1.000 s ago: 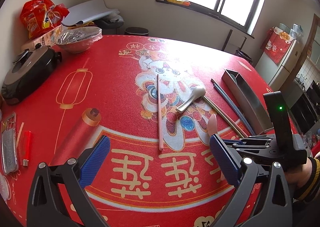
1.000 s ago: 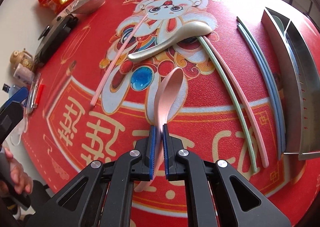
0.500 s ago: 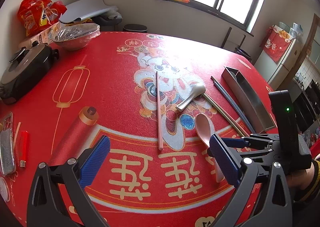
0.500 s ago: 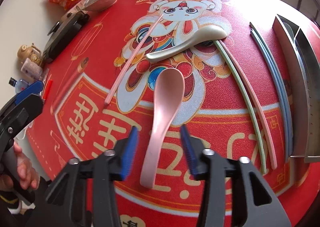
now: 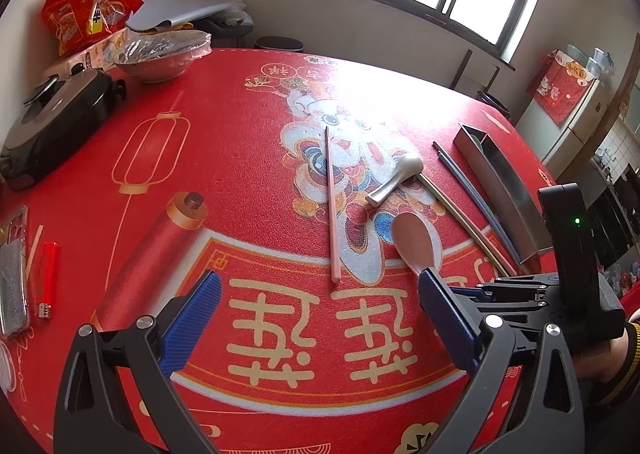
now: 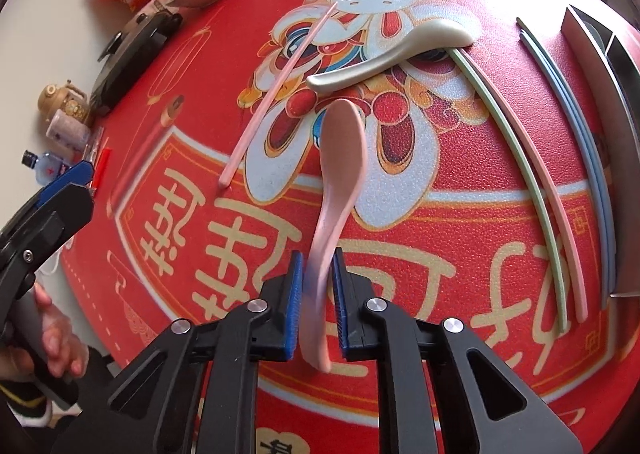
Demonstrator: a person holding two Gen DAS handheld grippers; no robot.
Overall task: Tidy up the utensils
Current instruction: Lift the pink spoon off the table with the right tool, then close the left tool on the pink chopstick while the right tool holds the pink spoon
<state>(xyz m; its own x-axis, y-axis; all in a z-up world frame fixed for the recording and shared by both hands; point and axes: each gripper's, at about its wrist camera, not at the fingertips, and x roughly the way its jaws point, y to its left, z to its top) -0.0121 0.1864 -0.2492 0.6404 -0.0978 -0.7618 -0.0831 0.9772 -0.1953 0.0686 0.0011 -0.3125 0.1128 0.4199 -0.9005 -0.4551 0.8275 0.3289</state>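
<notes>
Pink spoon (image 6: 338, 182), let go half a second ago, is regripped by the handle in the right gripper's (image 6: 316, 290) just-closed jaws, bowl toward 12 o'clock, likely bound for the tray (image 6: 612, 102); left gripper (image 5: 320, 318) gapes empty.

Figure: items counted on the red tablecloth (image 5: 168, 158). Two spoons: one pink spoon (image 6: 340, 158), one cream spoon (image 6: 400, 50). Five chopsticks: a pink chopstick lying alone (image 6: 280, 86), a green chopstick (image 6: 516, 174) beside a second pink chopstick (image 6: 548, 206), and two blue-grey chopsticks (image 6: 576, 126). One metal tray (image 5: 500, 182). One covered bowl (image 5: 160, 62). One black cooker (image 5: 52, 122). One red lighter (image 5: 48, 278). One small bottle (image 6: 44, 168). One red snack bag (image 5: 84, 14)
</notes>
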